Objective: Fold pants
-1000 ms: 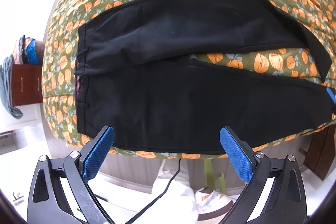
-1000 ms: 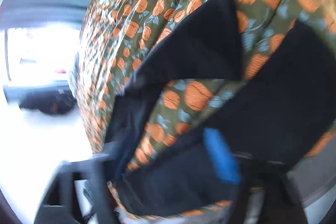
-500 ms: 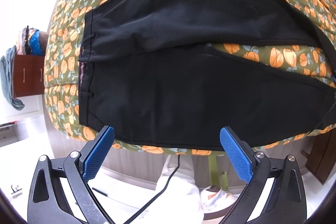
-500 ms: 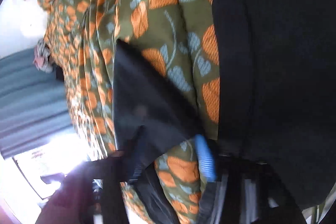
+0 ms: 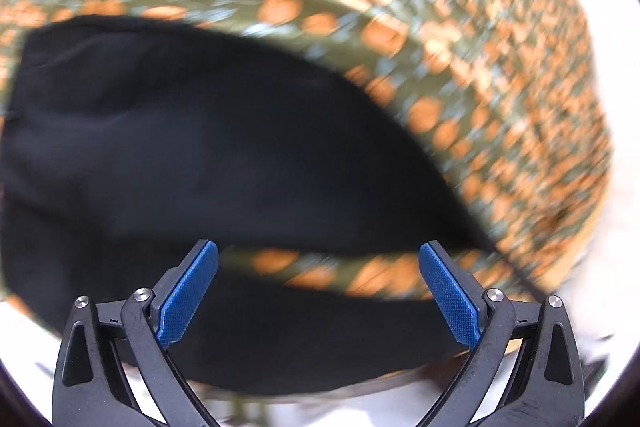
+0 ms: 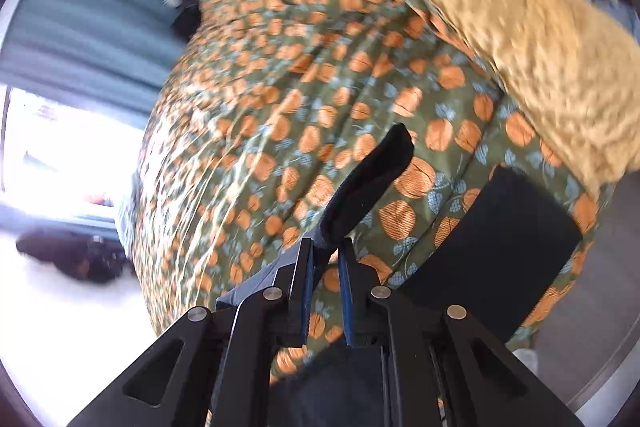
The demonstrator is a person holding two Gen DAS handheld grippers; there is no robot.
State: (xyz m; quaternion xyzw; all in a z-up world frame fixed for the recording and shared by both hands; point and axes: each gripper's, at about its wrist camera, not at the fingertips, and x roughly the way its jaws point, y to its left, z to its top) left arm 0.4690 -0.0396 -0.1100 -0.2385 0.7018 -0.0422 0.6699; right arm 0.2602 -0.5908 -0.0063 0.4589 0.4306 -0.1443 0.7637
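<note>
Black pants [image 5: 192, 147] lie spread on a bed with an olive cover printed with orange flowers [image 5: 480, 75]. In the blurred left wrist view both legs show, with a strip of cover between them. My left gripper [image 5: 318, 291] is open and empty, just above the near leg. My right gripper [image 6: 325, 267] is shut on the hem end of one pant leg [image 6: 368, 183], which sticks up from between its pads. The other leg's end [image 6: 504, 243] lies flat on the cover to the right.
A mustard fleece blanket [image 6: 520, 27] lies across the far side of the bed. Grey curtains [image 6: 80, 27] and a bright window are to the left. A dark bundle [image 6: 68, 255] lies on the white floor beside the bed.
My left gripper has swung right along the pants, from the waistband side toward the legs. My right gripper has lifted the leg hem off the cover and turned to face across the bed.
</note>
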